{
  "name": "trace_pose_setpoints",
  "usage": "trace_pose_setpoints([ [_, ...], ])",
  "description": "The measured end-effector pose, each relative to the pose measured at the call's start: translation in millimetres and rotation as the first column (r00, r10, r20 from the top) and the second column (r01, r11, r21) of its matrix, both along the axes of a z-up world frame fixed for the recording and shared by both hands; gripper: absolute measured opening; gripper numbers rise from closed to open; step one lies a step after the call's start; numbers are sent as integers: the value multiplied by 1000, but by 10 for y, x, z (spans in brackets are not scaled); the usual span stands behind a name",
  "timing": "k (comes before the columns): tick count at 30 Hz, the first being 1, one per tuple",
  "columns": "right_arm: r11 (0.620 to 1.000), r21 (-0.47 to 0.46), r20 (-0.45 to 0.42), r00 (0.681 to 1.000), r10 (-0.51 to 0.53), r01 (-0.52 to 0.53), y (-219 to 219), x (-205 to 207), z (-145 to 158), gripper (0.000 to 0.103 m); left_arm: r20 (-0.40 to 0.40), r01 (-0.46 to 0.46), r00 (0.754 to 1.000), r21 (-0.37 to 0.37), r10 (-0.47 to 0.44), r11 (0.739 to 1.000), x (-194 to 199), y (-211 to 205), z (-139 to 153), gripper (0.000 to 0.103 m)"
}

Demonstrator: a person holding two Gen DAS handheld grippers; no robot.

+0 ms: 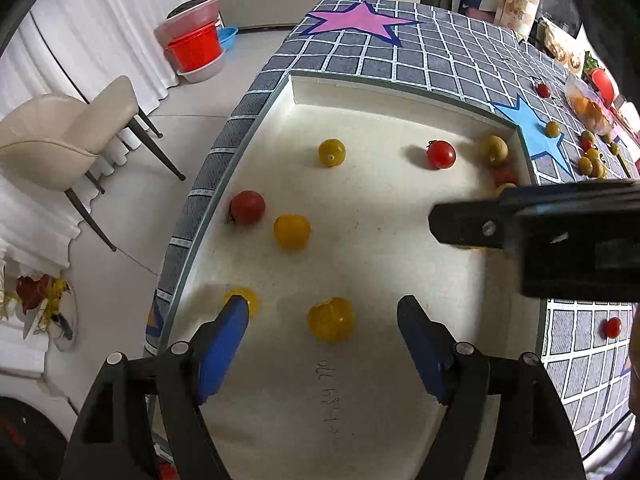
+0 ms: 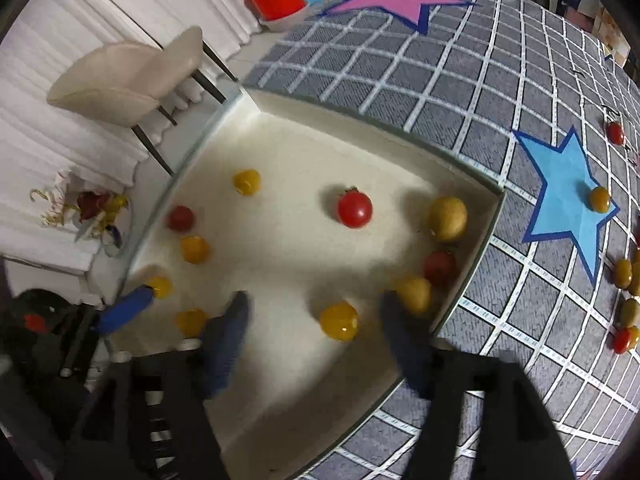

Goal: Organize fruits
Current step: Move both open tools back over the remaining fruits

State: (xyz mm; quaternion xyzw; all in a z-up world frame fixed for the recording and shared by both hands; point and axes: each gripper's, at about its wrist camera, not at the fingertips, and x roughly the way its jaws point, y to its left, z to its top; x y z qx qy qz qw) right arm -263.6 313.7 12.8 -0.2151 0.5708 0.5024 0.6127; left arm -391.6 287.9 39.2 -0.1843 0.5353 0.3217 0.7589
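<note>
Both tongs hang over the shallow white tray (image 1: 400,92). The left gripper (image 1: 324,332) stands spread, a yellow tomato (image 1: 331,319) lying loose on the tray floor between its fingers. The right gripper (image 2: 312,332) is spread too, another yellow tomato (image 2: 339,321) free between its blue fingers, near the tray's right wall.

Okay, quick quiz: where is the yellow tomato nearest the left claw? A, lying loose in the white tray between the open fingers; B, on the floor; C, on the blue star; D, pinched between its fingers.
A: the yellow tomato lies on the white tray floor, with the left claw open and its fingers clear of it on both sides.
</note>
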Motion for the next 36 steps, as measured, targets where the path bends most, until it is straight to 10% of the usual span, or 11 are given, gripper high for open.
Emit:
trace_pose_setpoints([
  [20,917,8,129,909,-396,398,-1555,930,284,87,137,295,948,-49,-286,954,1107,-475,462,78],
  [36,844,-45,203,833,-515,534,-2230,1632,55,87,19,386,922,34,-387,922,2229,-854,234,78],
])
